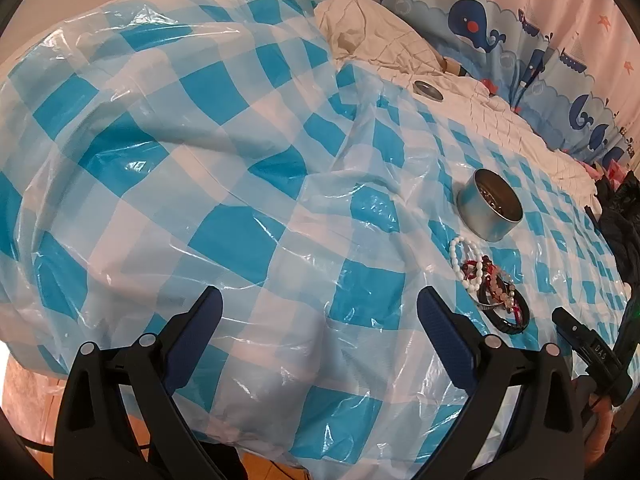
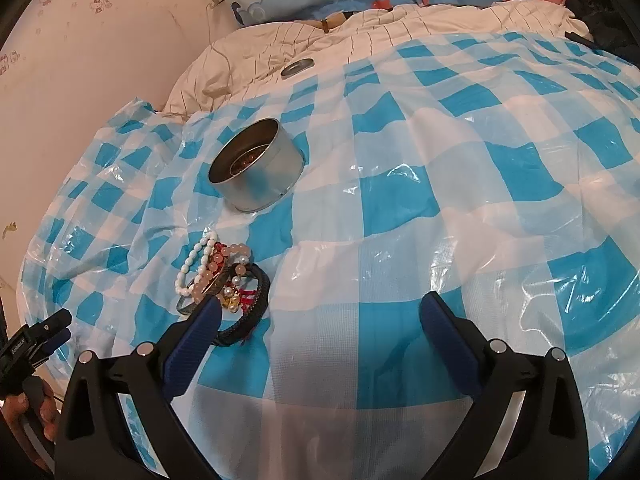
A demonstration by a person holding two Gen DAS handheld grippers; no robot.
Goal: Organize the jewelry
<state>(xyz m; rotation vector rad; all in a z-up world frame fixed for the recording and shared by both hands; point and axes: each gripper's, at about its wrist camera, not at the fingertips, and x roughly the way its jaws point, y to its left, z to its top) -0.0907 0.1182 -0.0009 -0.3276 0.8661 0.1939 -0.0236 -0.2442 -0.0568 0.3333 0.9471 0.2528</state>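
Blue-and-white checked plastic sheet (image 2: 400,168) spread over a bed, crinkled, bunched high on its L side. Round metal tin (image 2: 256,164) sits open on the sheet w/ some small beads inside. Its lid (image 2: 297,68) lies apart, further back at the sheet's edge on the cream quilt (image 2: 440,28). Jewelry pile (image 2: 224,280) just in front of the tin, not touching it: white bead bracelet (image 2: 196,264), pink bead strand, red bits, dark bangles, black cord band, all tangled.

R gripper (image 2: 320,308): jaws spread wide, nothing between; L finger tip overlaps the pile's near edge, contact unclear.

L gripper (image 1: 318,300): jaws spread, empty, over bunched plastic, pile off to its right. Whale-print curtain (image 1: 500,28) behind the bed.
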